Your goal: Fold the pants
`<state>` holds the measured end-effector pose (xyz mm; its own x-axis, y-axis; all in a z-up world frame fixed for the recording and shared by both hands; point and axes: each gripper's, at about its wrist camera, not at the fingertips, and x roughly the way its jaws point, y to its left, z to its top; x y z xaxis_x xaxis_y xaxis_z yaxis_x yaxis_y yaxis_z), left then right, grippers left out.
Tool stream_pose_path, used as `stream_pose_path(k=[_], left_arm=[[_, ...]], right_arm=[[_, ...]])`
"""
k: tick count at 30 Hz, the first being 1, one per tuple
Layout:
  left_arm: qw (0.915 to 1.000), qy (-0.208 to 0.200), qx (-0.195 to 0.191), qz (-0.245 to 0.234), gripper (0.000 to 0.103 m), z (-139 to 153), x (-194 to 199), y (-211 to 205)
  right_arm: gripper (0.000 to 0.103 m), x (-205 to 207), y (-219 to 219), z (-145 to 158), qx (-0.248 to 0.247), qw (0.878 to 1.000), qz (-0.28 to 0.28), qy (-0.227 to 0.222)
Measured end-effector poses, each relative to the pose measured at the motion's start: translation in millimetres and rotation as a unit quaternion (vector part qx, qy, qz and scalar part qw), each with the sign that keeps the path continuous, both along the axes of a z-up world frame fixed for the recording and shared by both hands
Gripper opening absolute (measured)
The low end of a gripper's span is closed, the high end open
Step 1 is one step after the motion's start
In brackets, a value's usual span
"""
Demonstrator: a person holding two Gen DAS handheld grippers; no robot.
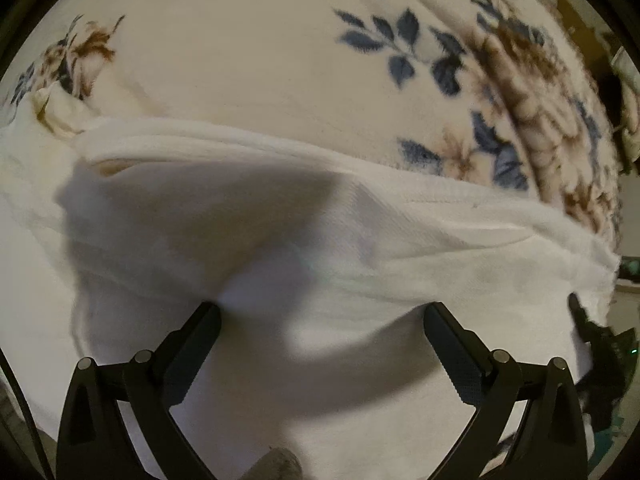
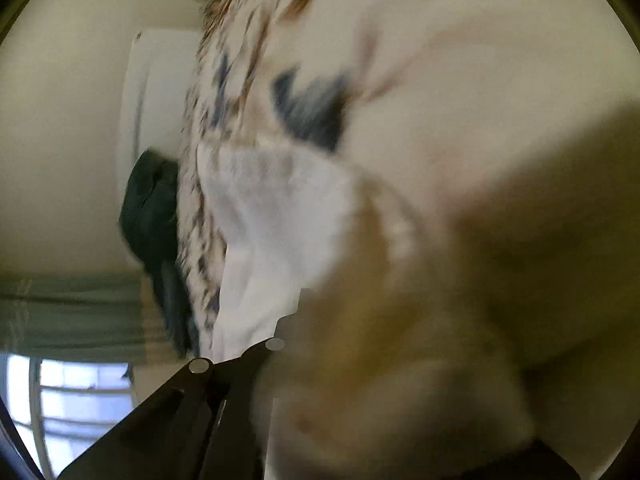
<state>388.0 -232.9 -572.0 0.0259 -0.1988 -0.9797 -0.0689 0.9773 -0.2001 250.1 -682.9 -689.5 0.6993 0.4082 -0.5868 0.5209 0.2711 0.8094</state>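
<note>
The left claw (image 1: 320,312) stood spread wide just over the white pants (image 1: 360,280), its two black fingers (image 1: 444,332) apart with nothing pinched between them. The pants lay in a soft heap on a cream blanket (image 1: 240,60) printed with blue leaves and brown flowers, their thick knit fabric doubled into layers, a rounded folded edge running across the far side and a grey shadow falling over the middle. In the right wrist view, badly blurred, the right claw (image 2: 288,312) was closed; pale cloth bunched right against it and hid the fingertips, so whether it gripped the cloth could not be told. Beyond it white pants fabric (image 2: 272,216) lay on the same flowered blanket (image 2: 440,60), a dark bundle (image 2: 150,208) lay beside it, and a window (image 2: 72,400) glowed beyond.
</note>
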Motion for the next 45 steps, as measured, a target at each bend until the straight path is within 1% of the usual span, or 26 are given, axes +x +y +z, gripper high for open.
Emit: stream_pose_path(k=[1, 2, 4, 7, 10, 12, 14, 15, 16, 18, 20, 21, 24, 27, 30, 32, 33, 34, 35, 36, 38, 39, 41, 42, 43, 45], left_arm=[[0.9999, -0.007, -0.012, 0.010, 0.103, 4.9, -1.0, 4.3], [0.9997, -0.014, -0.016, 0.015, 0.103, 9.6, -1.8, 7.3], [0.9993, -0.032, -0.005, 0.018, 0.103, 19.9, -4.3, 13.6], [0.9985, -0.046, 0.000, 0.030, 0.103, 33.0, -10.6, 34.5], [0.9979, -0.048, 0.014, 0.041, 0.103, 43.1, -14.3, 54.1], [0.9974, -0.040, 0.043, 0.041, 0.103, 47.4, -17.5, 69.6], [0.9954, -0.031, 0.084, 0.034, 0.103, 50.8, -24.0, 86.0], [0.9947, -0.031, 0.093, 0.033, 0.103, 53.4, -26.7, 94.6], [0.9943, -0.032, 0.096, 0.033, 0.103, 56.9, -30.1, 105.3], [0.9937, -0.032, 0.099, 0.042, 0.103, 66.8, -37.3, 132.6], [0.9930, -0.031, 0.100, 0.055, 0.103, 76.2, -44.1, 159.2], [0.9923, -0.031, 0.100, 0.065, 0.103, 82.4, -48.8, 178.4], [0.9900, -0.030, 0.098, 0.097, 0.103, 94.6, -62.1, 229.8], [0.9869, -0.029, 0.096, 0.126, 0.103, 98.9, -76.3, 277.4], [0.9855, -0.030, 0.092, 0.140, 0.103, 99.9, -89.5, 319.4], [0.9854, -0.032, 0.085, 0.144, 0.103, 98.2, -92.4, 338.2], [0.9855, -0.033, 0.081, 0.146, 0.103, 96.5, -90.6, 341.3], [0.9858, -0.033, 0.072, 0.148, 0.103, 95.0, -86.5, 344.1], [0.9860, -0.034, 0.063, 0.151, 0.103, 96.8, -85.9, 348.4], [0.9860, -0.036, 0.054, 0.154, 0.103, 98.8, -84.8, 353.6], [0.9858, -0.044, 0.029, 0.160, 0.103, 106.3, -81.2, 357.9], [0.9855, -0.049, 0.018, 0.161, 0.103, 110.8, -78.5, 357.9], [0.9846, -0.057, -0.010, 0.165, 0.103, 116.4, -74.0, 357.5], [0.9842, -0.059, -0.029, 0.164, 0.103, 117.0, -69.9, 355.4], [0.9845, -0.060, -0.045, 0.159, 0.103, 115.2, -63.3, 350.2], [0.9873, -0.051, -0.065, 0.136, 0.103, 105.8, -50.1, 336.6]], right_arm=[[0.003, -3.8, -0.6, 8.8, -0.031, 0.999, -0.006, 0.007], [0.003, -5.7, 0.3, 12.8, -0.035, 0.999, -0.009, 0.005], [0.004, -6.5, 5.8, 18.3, -0.033, 0.999, -0.011, 0.005], [0.004, 8.2, 19.9, 45.1, -0.082, 0.996, 0.018, 0.002], [0.004, 20.8, 33.4, 80.4, -0.108, 0.994, 0.020, -0.010], [0.004, 29.3, 48.1, 105.0, -0.124, 0.992, 0.021, -0.017], [0.004, 29.1, 69.0, 139.4, -0.145, 0.989, 0.031, -0.026], [0.004, 12.0, 78.8, 149.7, -0.152, 0.987, 0.039, -0.029], [0.004, 18.8, 103.6, 162.4, -0.157, 0.986, 0.053, -0.033], [0.004, 13.2, 141.1, 182.8, -0.166, 0.982, 0.079, -0.035], [0.004, 23.2, 203.0, 193.9, -0.172, 0.977, 0.123, -0.036], [0.004, 23.3, 224.9, 195.2, -0.172, 0.975, 0.138, -0.035], [0.004, 44.1, 324.4, 185.4, -0.180, 0.961, 0.209, -0.027], [0.004, 53.7, 404.1, 164.9, -0.204, 0.941, 0.269, -0.020], [0.004, 64.5, 477.6, 137.6, -0.227, 0.917, 0.328, -0.001], [0.013, 74.9, 512.7, 117.6, -0.240, 0.898, 0.368, 0.038], [0.017, 81.3, 525.9, 106.5, -0.245, 0.885, 0.391, 0.067], [0.029, 83.4, 532.4, 102.7, -0.242, 0.878, 0.405, 0.081], [0.043, 89.0, 533.1, 98.4, -0.227, 0.876, 0.417, 0.089], [0.050, 92.7, 530.8, 99.2, -0.209, 0.877, 0.424, 0.087], [0.073, 89.3, 525.5, 118.9, -0.177, 0.881, 0.433, 0.072], [0.075, 88.1, 517.9, 130.2, -0.158, 0.885, 0.434, 0.059], [0.076, 80.7, 492.9, 159.7, -0.110, 0.901, 0.418, 0.023], [0.077, 78.5, 483.4, 167.6, -0.097, 0.906, 0.412, 0.012], [0.078, 73.8, 469.4, 178.2, -0.098, 0.910, 0.402, 0.006], [0.078, 67.9, 444.9, 187.6, -0.139, 0.915, 0.378, 0.032]])
